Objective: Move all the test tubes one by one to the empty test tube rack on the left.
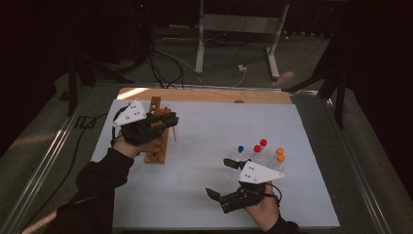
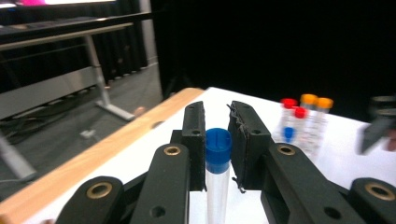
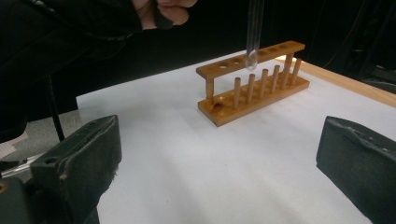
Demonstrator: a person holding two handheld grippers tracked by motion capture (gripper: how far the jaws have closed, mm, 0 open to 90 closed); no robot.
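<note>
One tube with a blue cap is clamped upright in the left gripper, at upper left of the high view, its rounded bottom poised just above a rack hole. Right gripper jaws are spread, empty.

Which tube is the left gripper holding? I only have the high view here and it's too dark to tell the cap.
Observer: In the left gripper view, the left gripper is shut on a clear test tube with a blue cap.
Operator: Is its bottom end near the wooden rack?
Observer: Yes. The right gripper view shows its rounded tip hanging just above the wooden rack, by the holes in the top bar; not yet in one, as far as I can tell.
Operator: And the right gripper, anything in it?
Observer: No. The right gripper is open, with bare white table between the jaws.
</note>
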